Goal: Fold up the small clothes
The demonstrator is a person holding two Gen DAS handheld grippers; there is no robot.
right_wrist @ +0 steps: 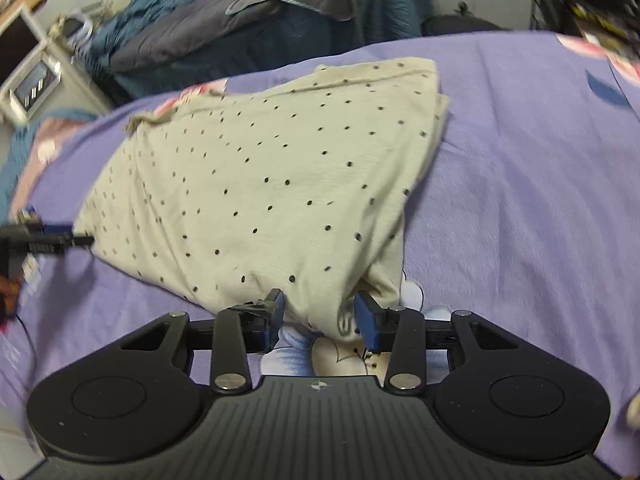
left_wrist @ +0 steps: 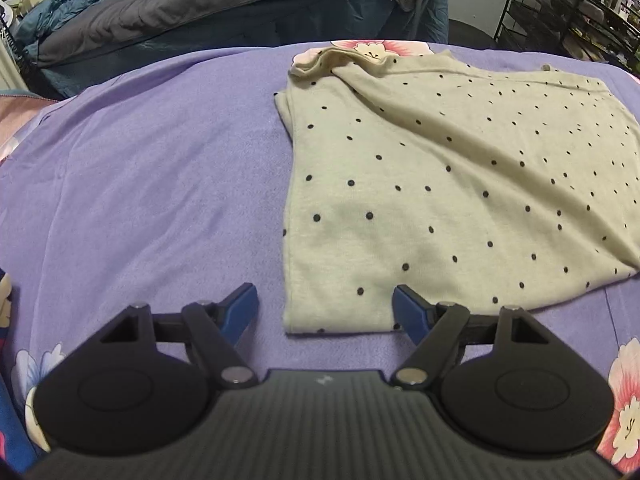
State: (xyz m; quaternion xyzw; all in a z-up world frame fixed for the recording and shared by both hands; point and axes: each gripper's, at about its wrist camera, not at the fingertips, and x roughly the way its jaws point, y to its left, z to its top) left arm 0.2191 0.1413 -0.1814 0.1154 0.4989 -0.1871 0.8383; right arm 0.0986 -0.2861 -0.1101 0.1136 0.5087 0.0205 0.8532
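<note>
Shirt: my dotted shirt [left_wrist: 440, 184] lay flat on the purple bed [left_wrist: 140, 168], frame centre-right.
Left fingers [left_wrist: 324, 304]: open, empty, straddling its near-left corner.
Right fingers [right_wrist: 320, 316]: open, around its near-right corner, not pinching.

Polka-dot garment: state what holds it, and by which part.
Nothing holds the polka-dot garment. The left gripper and right gripper stand open at its near corners, pads off it.
</note>
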